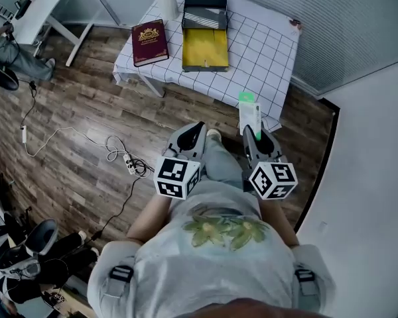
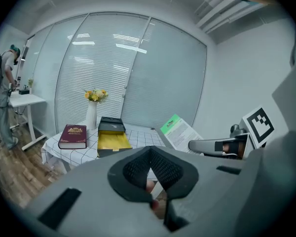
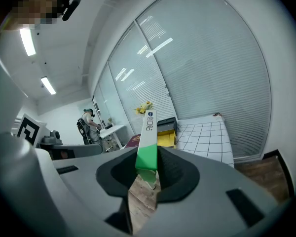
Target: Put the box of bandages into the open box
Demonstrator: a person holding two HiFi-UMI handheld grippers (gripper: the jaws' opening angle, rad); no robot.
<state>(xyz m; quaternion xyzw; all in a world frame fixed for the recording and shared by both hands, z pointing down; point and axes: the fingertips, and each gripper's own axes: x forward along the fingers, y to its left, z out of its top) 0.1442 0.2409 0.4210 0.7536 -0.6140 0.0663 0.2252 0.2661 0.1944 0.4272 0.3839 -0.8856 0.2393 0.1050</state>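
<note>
Scanning from the left: 1 maroon book [image 1: 149, 42] lies on the far checked table [image 1: 265, 52]. Just right of it sits the open box [image 1: 204, 45], its yellow interior showing. Nearer, the left gripper [image 1: 194, 130] has its jaws closed with nothing between them. The right gripper [image 1: 255, 136] clamps the box of bandages [image 1: 248, 111] by 1 end, in the air by the table's near-right corner, apart from the open box.
</note>
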